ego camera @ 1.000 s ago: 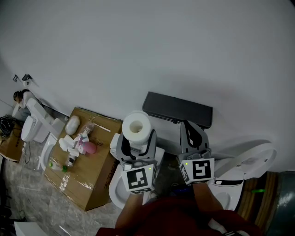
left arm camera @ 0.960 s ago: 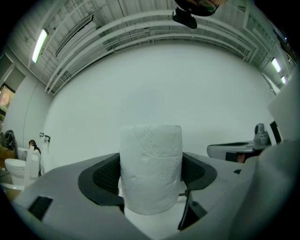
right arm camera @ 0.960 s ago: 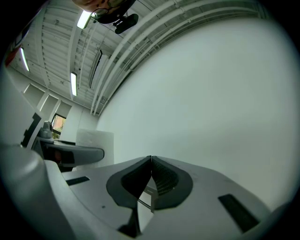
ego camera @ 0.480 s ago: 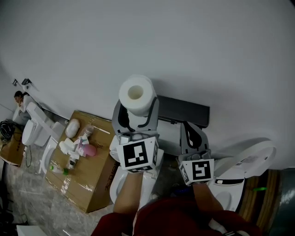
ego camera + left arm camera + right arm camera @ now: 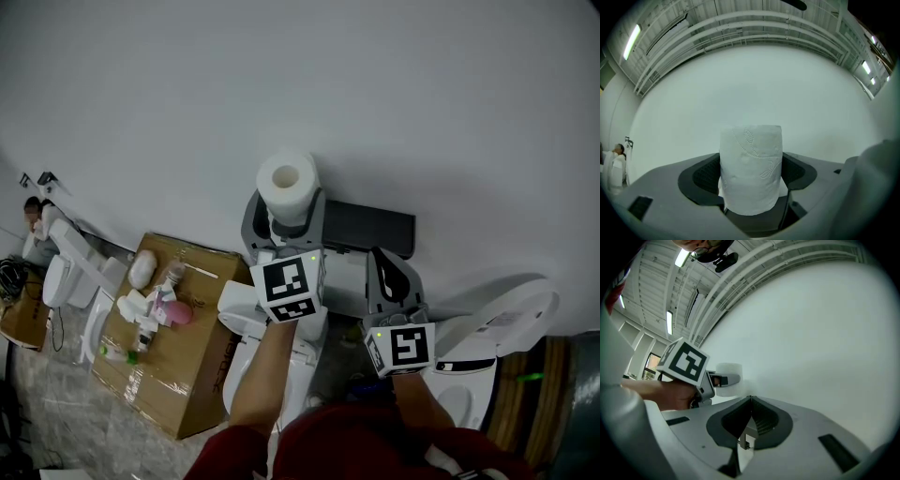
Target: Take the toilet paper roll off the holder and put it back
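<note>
Roll [image 5: 287, 183] stands upright, gripped between the jaws of the left claw [image 5: 286, 210], before the white wall [image 5: 394, 84], just beside the left end of the holder [image 5: 367, 228]. Right claw [image 5: 387, 255] sits lower, jaws pressed together, holding nothing.

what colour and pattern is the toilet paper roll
White toilet paper roll, embossed with dotted leaf outlines; shows best in the left gripper view.

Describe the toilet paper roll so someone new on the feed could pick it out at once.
Low on the white wall sits a dark rectangular box. Just left of it, the left gripper is shut on the toilet paper roll, held before the wall. It is the only white cylinder with a hollow core showing; the other small items lie on the cardboard box lower left.
</note>
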`<state>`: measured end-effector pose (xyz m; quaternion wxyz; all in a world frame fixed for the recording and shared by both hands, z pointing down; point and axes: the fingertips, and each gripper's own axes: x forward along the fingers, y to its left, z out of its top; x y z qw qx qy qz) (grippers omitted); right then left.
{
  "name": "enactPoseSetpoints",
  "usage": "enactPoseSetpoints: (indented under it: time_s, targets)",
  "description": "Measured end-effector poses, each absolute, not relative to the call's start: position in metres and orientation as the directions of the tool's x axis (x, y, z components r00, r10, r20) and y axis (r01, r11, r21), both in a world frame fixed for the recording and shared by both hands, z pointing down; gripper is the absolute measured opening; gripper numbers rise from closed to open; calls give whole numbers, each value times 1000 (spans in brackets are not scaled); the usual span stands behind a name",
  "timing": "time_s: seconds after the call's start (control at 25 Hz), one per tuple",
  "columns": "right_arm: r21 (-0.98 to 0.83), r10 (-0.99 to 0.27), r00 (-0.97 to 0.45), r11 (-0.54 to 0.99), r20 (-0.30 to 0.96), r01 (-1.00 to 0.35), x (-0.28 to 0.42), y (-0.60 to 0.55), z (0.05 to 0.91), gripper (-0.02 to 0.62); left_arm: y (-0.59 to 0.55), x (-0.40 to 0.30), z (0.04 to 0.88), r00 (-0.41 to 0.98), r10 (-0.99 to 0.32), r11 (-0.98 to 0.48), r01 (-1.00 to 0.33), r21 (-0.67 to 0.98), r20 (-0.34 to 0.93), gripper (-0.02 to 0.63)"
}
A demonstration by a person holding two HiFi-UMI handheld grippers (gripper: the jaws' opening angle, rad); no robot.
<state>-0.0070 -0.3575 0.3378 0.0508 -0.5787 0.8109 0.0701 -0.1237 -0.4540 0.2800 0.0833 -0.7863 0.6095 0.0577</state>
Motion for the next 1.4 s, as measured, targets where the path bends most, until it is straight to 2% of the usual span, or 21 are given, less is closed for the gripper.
enactPoseSetpoints:
  time_s: [0.32, 0.96, 1.4]
  targets:
    - [59, -937, -318, 312, -147, -948, -4, -359, 343, 15, -485, -129, 334, 217, -971, -213, -976, -49, -104, 403]
    - [67, -931, -331, 324, -153, -944, -9, -357, 338, 15, -487, -127, 341, 225, -969, -221, -974, -51, -100, 403]
    - [87, -932, -330, 320, -150, -943, -9, -355, 338, 15, -470, -126, 286, 232, -953, -224, -973, -62, -194, 417]
